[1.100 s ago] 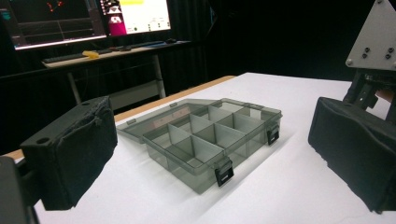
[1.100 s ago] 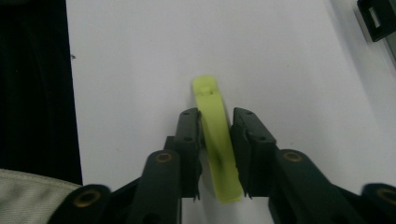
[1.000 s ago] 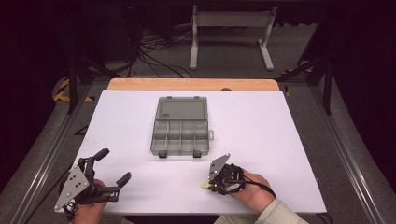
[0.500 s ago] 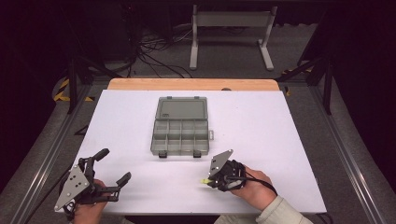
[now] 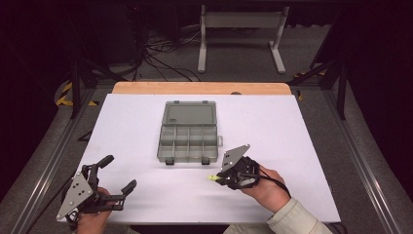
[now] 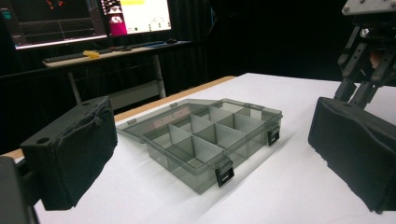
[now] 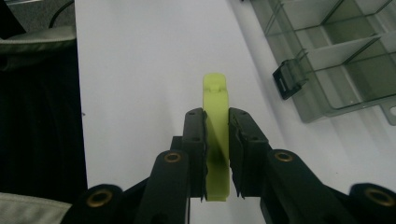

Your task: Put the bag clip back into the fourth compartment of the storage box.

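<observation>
The right gripper (image 7: 216,154) clamps a flat, bright yellow-green plastic piece (image 7: 215,135), edge-on with a rounded tip, above the white worktop (image 5: 292,141) near the open smoky-grey divided plastic box (image 5: 187,139). The left gripper (image 5: 117,175) is spread wide, holding nothing.

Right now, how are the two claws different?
The left claw is wide open and holds nothing, while the right claw is shut on a yellow-green piece. The left claw sits by the table's near left corner; the right claw is just in front of the open grey box. Both are black, each held in a hand.
</observation>
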Demonstrator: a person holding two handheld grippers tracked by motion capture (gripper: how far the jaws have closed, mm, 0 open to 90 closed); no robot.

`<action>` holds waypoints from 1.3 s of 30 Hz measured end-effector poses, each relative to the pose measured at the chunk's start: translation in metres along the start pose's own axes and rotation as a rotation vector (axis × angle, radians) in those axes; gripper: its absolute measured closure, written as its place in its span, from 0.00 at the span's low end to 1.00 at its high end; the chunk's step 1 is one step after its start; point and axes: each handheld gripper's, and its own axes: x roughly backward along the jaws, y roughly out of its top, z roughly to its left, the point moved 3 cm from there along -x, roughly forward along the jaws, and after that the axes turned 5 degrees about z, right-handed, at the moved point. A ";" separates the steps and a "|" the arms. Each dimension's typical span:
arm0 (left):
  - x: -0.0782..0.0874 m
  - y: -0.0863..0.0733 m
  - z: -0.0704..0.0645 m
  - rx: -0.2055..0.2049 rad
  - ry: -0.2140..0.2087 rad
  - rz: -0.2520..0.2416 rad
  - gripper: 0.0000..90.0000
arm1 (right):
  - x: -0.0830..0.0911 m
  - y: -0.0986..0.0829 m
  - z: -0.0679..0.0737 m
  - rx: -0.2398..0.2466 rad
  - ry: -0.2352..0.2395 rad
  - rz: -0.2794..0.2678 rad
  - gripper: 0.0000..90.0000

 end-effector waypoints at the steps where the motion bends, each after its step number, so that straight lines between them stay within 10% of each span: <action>1: 0.000 0.000 0.000 0.000 0.000 0.000 0.02 | 0.002 0.001 -0.001 -0.001 -0.003 -0.005 0.86; 39: 0.000 0.000 0.001 -0.001 0.000 -0.001 0.02 | 0.022 0.037 -0.047 -0.067 -0.089 -0.130 0.86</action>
